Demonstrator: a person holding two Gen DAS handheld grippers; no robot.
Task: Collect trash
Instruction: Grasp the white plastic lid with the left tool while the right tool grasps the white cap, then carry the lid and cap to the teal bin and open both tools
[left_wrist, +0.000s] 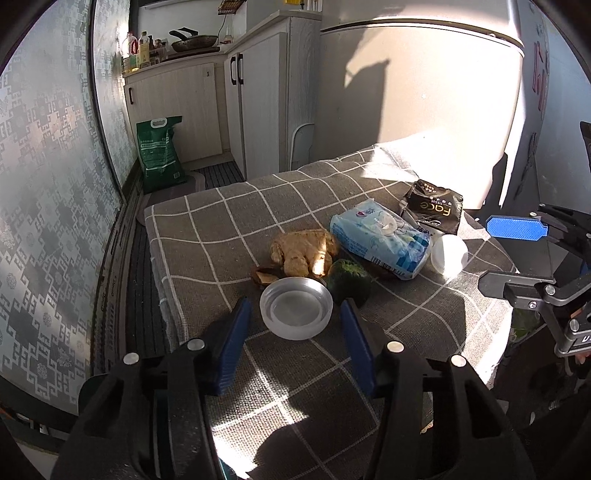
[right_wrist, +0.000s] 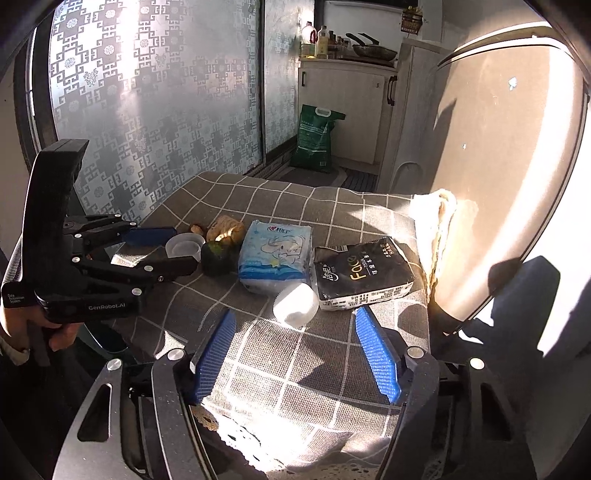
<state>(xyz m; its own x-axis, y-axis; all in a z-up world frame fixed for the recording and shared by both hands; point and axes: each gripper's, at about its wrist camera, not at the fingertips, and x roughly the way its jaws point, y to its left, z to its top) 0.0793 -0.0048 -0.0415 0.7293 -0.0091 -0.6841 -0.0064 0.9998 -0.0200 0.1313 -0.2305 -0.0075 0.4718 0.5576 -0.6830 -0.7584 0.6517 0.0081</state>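
Translucent plastic cups, two: one (left_wrist: 296, 312) upright between spread left gripper (left_wrist: 295, 314) fingers, one (left_wrist: 448, 254) tipped beside black tissue pack (left_wrist: 434, 210). Right gripper (right_wrist: 295, 334) spread too. Tissue packs: two.

Black left tool (right_wrist: 173, 251) marked "GenRobot.AI", blue ribbed pads (right_wrist: 376, 354), silver screws.

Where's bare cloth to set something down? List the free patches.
Free: the checked cloth left of the ginger root, toward the cloth's far edge. Crowded: ginger, clear lid, green lump, blue tissue pack, black tissue pack, white cup.
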